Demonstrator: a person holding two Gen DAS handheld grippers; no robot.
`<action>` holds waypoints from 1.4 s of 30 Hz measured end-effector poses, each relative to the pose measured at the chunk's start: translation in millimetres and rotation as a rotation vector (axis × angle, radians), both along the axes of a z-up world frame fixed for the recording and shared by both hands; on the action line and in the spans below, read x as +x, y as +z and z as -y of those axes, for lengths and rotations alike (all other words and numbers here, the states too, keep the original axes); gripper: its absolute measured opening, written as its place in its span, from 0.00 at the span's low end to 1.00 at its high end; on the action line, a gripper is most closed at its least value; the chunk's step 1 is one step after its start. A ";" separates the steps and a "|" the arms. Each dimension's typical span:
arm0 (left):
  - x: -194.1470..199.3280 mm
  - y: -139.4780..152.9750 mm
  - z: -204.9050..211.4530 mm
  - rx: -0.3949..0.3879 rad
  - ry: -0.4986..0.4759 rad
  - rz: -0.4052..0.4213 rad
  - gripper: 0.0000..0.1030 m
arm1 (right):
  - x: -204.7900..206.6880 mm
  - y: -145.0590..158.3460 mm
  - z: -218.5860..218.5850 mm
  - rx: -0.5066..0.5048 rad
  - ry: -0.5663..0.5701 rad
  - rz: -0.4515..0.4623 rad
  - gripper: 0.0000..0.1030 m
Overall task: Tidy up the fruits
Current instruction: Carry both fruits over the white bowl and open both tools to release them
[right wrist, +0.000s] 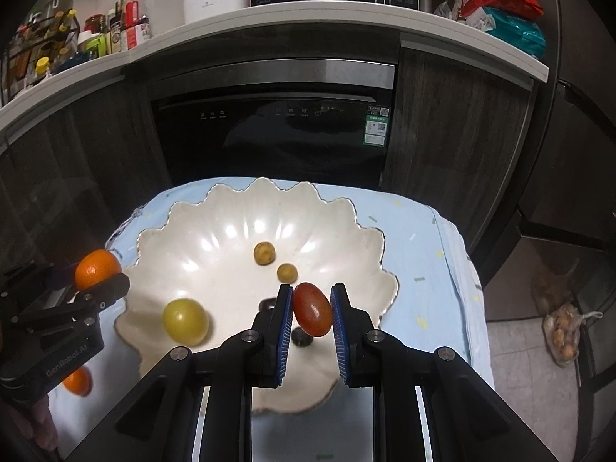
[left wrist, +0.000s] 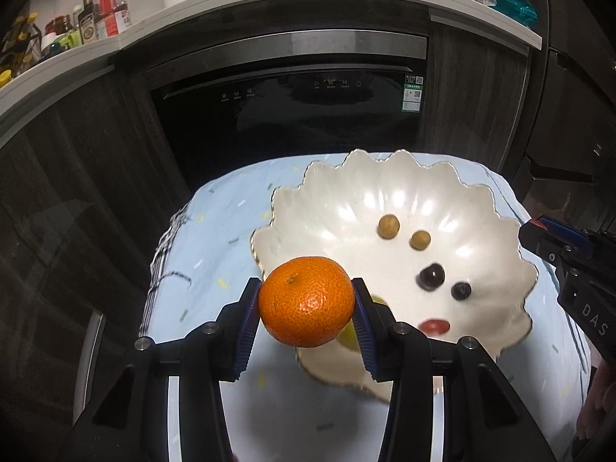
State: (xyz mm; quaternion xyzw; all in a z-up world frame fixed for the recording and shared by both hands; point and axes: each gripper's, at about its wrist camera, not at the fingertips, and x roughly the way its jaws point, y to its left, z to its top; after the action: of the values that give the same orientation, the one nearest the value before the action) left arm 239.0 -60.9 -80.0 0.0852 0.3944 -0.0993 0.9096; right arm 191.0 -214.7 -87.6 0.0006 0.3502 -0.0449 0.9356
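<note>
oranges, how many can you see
2: one orange held between the left gripper's fingers, another orange lying on the tablecloth beside the bowl, partly hidden.

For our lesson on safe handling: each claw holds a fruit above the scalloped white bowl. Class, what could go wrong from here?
1. The red tomato is pinched only at its sides by the right claw; it might slip or bruise.
2. The mandarin, dropped from the left claw, could hit the yellow fruit or roll out.
3. The bowl overhangs the cloth's near edge and could tip.
</note>
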 end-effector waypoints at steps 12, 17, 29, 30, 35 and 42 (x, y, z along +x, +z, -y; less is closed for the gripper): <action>47.8 -9.0 7.8 -0.005 -0.013 -0.010 0.44 | 49.6 -4.3 6.5 0.003 0.015 -0.032 0.21; 63.6 -15.9 6.6 -0.021 -0.005 -0.037 0.44 | 65.6 -13.8 7.3 0.018 0.019 -0.069 0.21; 63.2 -17.9 0.8 -0.033 0.014 -0.052 0.67 | 71.8 -21.7 4.4 0.018 0.031 -0.088 0.35; 60.7 -14.5 -0.1 -0.036 0.015 -0.034 0.69 | 71.0 -21.2 3.9 0.016 0.030 -0.086 0.41; 56.8 -2.9 0.5 -0.033 0.006 -0.006 0.74 | 65.0 -16.4 3.5 0.015 0.030 -0.057 0.58; 46.4 10.2 -3.9 -0.050 0.010 0.024 0.87 | 58.1 -8.9 5.5 0.005 0.005 -0.039 0.72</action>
State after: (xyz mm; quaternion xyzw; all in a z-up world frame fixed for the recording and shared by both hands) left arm 285.4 -57.0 -69.8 0.0616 0.3814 -0.1037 0.9165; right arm 249.1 -220.2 -96.5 0.0009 0.3685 -0.0417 0.9287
